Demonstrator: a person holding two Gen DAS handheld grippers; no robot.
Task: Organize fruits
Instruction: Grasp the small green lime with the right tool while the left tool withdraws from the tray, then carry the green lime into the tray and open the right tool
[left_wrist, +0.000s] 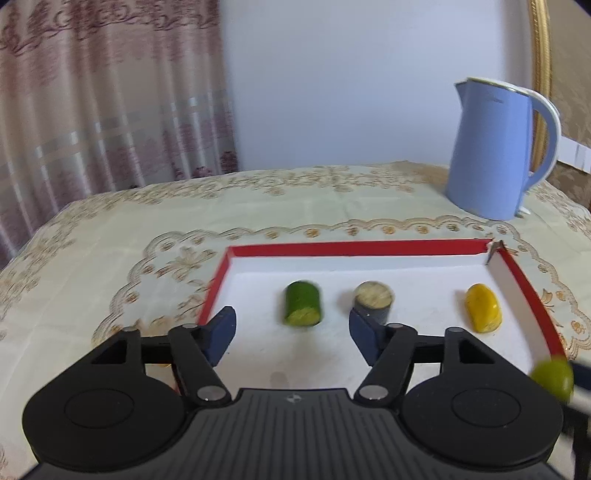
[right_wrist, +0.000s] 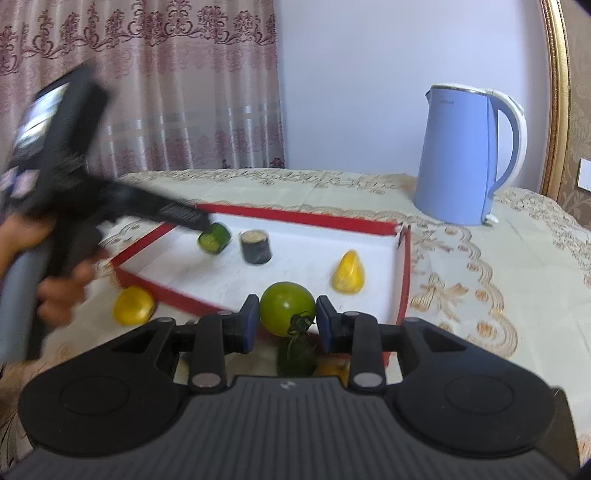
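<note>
Blue electric kettle (left_wrist: 496, 151) (right_wrist: 467, 155) with a white handle, standing upright on the worktop (left_wrist: 258, 206) (right_wrist: 498, 266) near its far right corner. The worktop is covered by a cream cloth printed with tan floral scrollwork. Behind it, left: a pinkish patterned curtain (left_wrist: 103, 92) (right_wrist: 166, 85). Centre: a plain pale wall (left_wrist: 332, 74) (right_wrist: 351, 74). Right edge: a curved gilt frame (left_wrist: 541, 66) (right_wrist: 559, 92).
</note>
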